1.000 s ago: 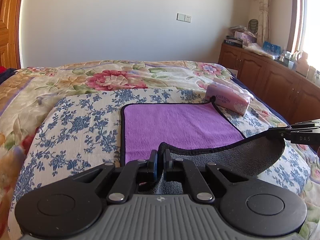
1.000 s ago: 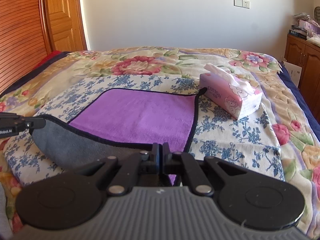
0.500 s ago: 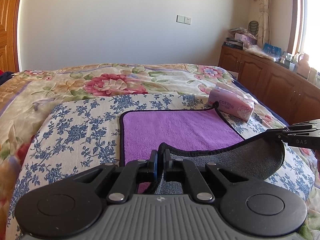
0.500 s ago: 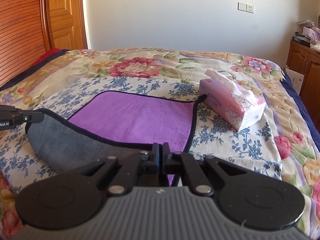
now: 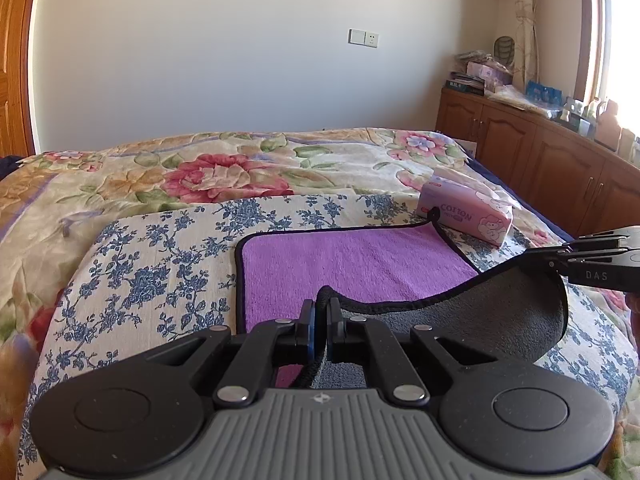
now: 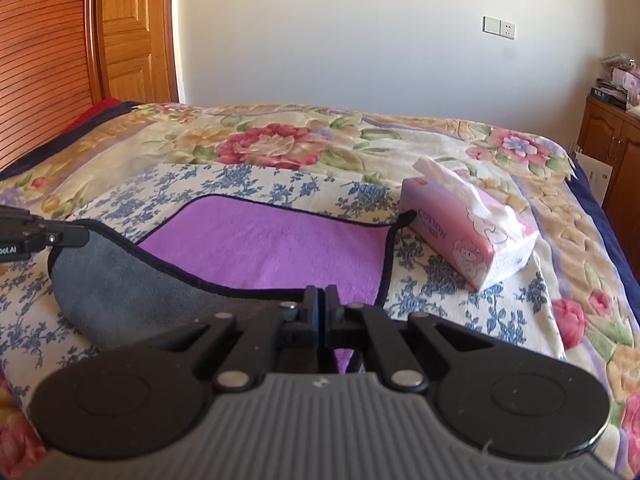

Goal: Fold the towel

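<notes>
A purple towel (image 5: 352,264) with a grey underside and black trim lies on a blue-flowered cloth on the bed; it also shows in the right wrist view (image 6: 272,248). My left gripper (image 5: 321,312) is shut on the towel's near left corner. My right gripper (image 6: 322,300) is shut on the near right corner. Both corners are lifted, so the near edge hangs between them with the grey underside (image 5: 492,320) facing me. The right gripper shows at the right edge of the left wrist view (image 5: 560,258), the left gripper at the left edge of the right wrist view (image 6: 76,236).
A pink tissue pack (image 5: 466,214) lies by the towel's far right corner, also in the right wrist view (image 6: 468,232). The blue-flowered cloth (image 5: 160,248) lies on a flowered bedspread (image 5: 224,176). Wooden cabinets (image 5: 552,164) stand to the right, a wooden door (image 6: 132,32) to the left.
Both grippers have risen and moved forward over the bed with the towel's near corners. The lifted grey fold has come further over the purple side.
</notes>
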